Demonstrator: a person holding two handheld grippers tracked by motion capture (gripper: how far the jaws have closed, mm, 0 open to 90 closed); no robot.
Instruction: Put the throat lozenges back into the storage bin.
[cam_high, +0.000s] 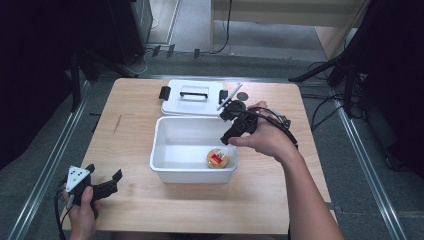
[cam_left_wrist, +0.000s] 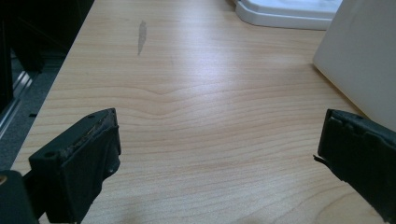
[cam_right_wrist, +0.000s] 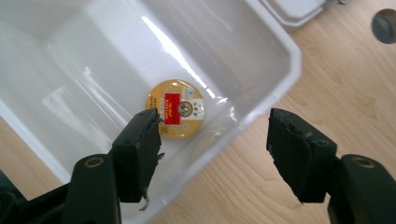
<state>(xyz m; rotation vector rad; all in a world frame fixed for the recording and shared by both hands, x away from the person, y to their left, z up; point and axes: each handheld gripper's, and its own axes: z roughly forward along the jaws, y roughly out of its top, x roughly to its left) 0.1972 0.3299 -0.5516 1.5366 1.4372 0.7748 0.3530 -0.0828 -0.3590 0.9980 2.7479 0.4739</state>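
A white plastic bin (cam_high: 165, 170) stands open in the middle of the wooden table. A round gold tin with a red label (cam_high: 218, 158) lies flat on its floor near the front right corner. My right gripper (cam_high: 227, 137) hovers above that corner, pointing down. In the right gripper view its jaws (cam_right_wrist: 212, 135) are open with nothing between them, and the tin (cam_right_wrist: 175, 108) lies apart below, inside the bin's rim (cam_right_wrist: 280, 79). My left gripper (cam_high: 105, 171) rests near the front left table edge, open and empty (cam_left_wrist: 217, 140), facing the bin's left wall (cam_left_wrist: 364, 60).
The bin's white lid (cam_high: 192, 97), with a black handle and latches, lies flat behind the bin. A small dark round object (cam_high: 242, 95) sits on the table right of the lid. Bare wood spreads left of the bin. Cables and stands surround the table.
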